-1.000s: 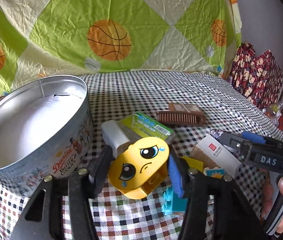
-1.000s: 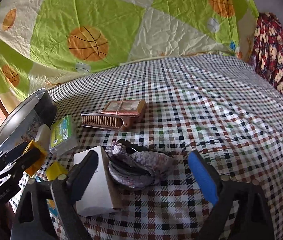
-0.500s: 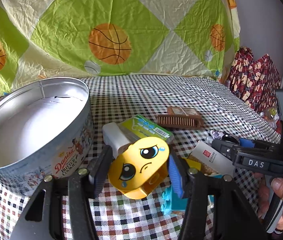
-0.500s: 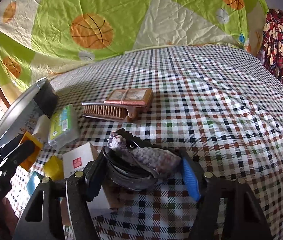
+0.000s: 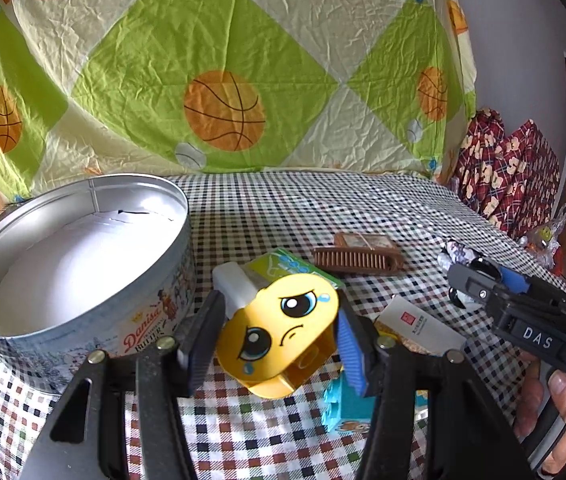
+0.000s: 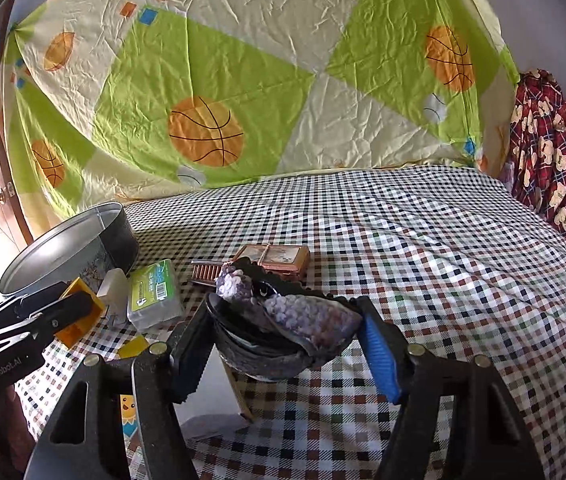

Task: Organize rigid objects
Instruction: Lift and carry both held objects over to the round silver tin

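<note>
My left gripper [image 5: 277, 340] is shut on a yellow toy block with a crying face [image 5: 287, 320], held just above the checked cloth beside the open round cookie tin [image 5: 143, 320]. From the right wrist view, that left gripper [image 6: 43, 316] and the yellow block [image 6: 79, 320] sit in front of the tin [image 6: 67, 248]. My right gripper [image 6: 283, 332] is shut on a dark bundle with a purple knitted cover [image 6: 307, 316], raised off the cloth. The left wrist view shows the right gripper [image 5: 479, 280] at the right, held by a person's hand [image 5: 563, 392].
On the checked tablecloth [image 6: 443, 280] lie a green box [image 5: 283, 268], a white piece [image 5: 235, 284], a brown comb [image 5: 357, 260], a white carton with a red mark [image 5: 415, 324] and a teal block [image 5: 343, 404]. A basketball-print sheet [image 5: 223, 116] hangs behind. Red patterned fabric [image 5: 511, 176] is at the right.
My right gripper's jaws closed on the knitted dark bundle and lifted it off the cloth, away from the white carton. The left gripper kept its hold on the yellow block, tilting slightly.
</note>
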### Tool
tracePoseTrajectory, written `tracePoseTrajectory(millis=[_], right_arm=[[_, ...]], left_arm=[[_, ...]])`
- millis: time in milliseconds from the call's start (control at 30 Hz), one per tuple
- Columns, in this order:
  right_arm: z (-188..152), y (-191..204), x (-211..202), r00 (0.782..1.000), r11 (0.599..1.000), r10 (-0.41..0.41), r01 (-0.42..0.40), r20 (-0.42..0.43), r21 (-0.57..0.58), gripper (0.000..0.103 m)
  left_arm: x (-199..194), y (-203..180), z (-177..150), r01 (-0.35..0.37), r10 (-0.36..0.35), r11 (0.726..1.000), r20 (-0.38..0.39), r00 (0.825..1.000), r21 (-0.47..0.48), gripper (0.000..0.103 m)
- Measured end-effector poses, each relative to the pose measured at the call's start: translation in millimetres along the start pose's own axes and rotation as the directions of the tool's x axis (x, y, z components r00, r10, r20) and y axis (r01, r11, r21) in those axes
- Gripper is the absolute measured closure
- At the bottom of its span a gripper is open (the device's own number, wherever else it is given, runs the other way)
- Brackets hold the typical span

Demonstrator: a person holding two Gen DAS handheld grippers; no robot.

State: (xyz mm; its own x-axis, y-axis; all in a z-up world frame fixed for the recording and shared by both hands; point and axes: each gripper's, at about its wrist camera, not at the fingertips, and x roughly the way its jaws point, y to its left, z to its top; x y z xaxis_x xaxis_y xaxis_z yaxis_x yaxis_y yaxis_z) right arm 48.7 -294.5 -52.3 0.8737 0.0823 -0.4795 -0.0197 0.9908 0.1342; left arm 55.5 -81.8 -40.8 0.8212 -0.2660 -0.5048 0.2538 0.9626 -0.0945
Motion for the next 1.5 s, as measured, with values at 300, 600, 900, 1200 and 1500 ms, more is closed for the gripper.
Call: tracePoseTrajectory(millis=[300,600,900,1200,1500], right_arm=[[-5.5,2.8,-16.6,0.995,1.000,-0.012,0.014,0.102,-0.027,0.034],[-8.1,4.7,-28.4,0.985,0.999,-0.019,0.026,0.173,-0.038,0.034],[-9.4,5.4,-35.0,0.976,0.999,-0.023,0.033,0.217,-0.041,0.034],[-12.0,5.6,-39.2,0.968,0.998,-0.035,0.045,0.248,-0.035,0.034],[-12.9,5.7,-41.9,0.962,0.998,-0.052,0.062,0.269,-0.028,0.034]], left_arm=[[-12.6,0.1,-0.7,-0.029,0.029,1.000,0.072,0.997,0.000,0.049],[-19.9,0.4,-1.6,-0.046,0.046,0.999,0.118,0.992,-0.002,0.049],[-26.1,-0.1,-3.1,-0.063,0.063,0.998,0.157,0.986,-0.005,0.049],[-30.6,-0.4,-4.2,-0.074,0.075,0.997,0.179,0.981,-0.009,0.050],[-36.1,-0.1,-5.3,-0.087,0.088,0.996,0.211,0.974,-0.016,0.049]])
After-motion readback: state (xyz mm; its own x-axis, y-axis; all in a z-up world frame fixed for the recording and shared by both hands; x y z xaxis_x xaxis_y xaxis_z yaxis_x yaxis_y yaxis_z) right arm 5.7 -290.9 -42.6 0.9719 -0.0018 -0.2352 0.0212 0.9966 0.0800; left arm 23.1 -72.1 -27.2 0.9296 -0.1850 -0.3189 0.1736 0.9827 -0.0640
